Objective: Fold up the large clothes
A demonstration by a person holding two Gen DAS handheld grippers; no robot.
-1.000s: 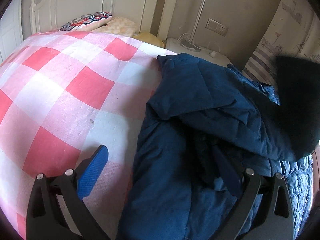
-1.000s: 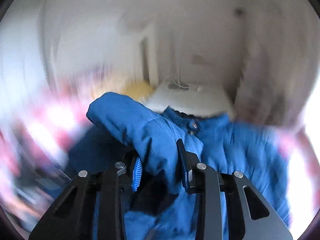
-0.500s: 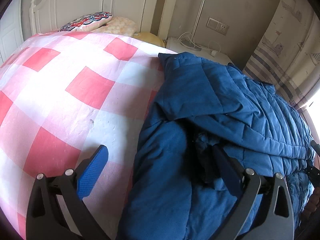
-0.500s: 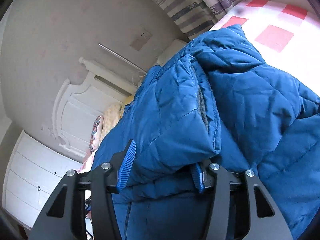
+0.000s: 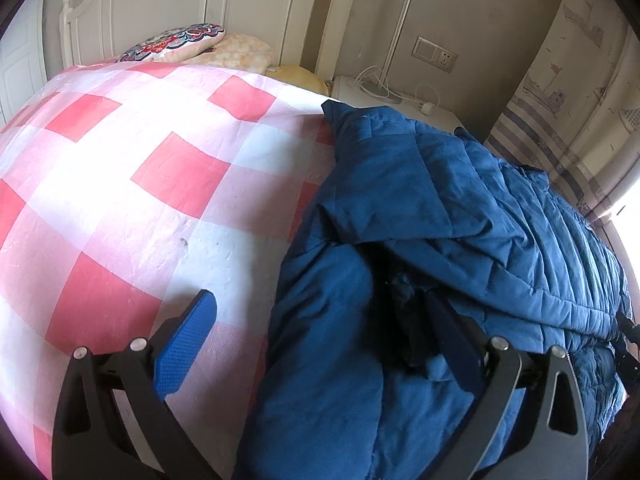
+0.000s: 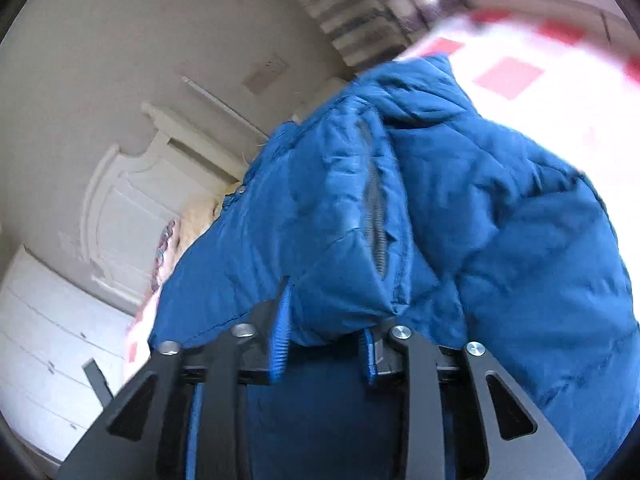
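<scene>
A dark blue quilted jacket lies bunched on the right side of a bed with a pink and white checked cover. My left gripper is open; its left finger rests over the cover, its right finger is sunk in the jacket folds. In the right wrist view the jacket fills the frame. My right gripper stands partly open, with a thick fold of the jacket between its blue pads.
A white headboard and pillows are at the far end. A white bedside table with a lamp pole and cables stands beyond the jacket. Striped curtains hang at right. White drawers show at left in the right wrist view.
My right gripper swung round with the jacket sleeve and laid it over the jacket body; its jaws have widened from the earlier tight grip. The left gripper has stayed in place.
</scene>
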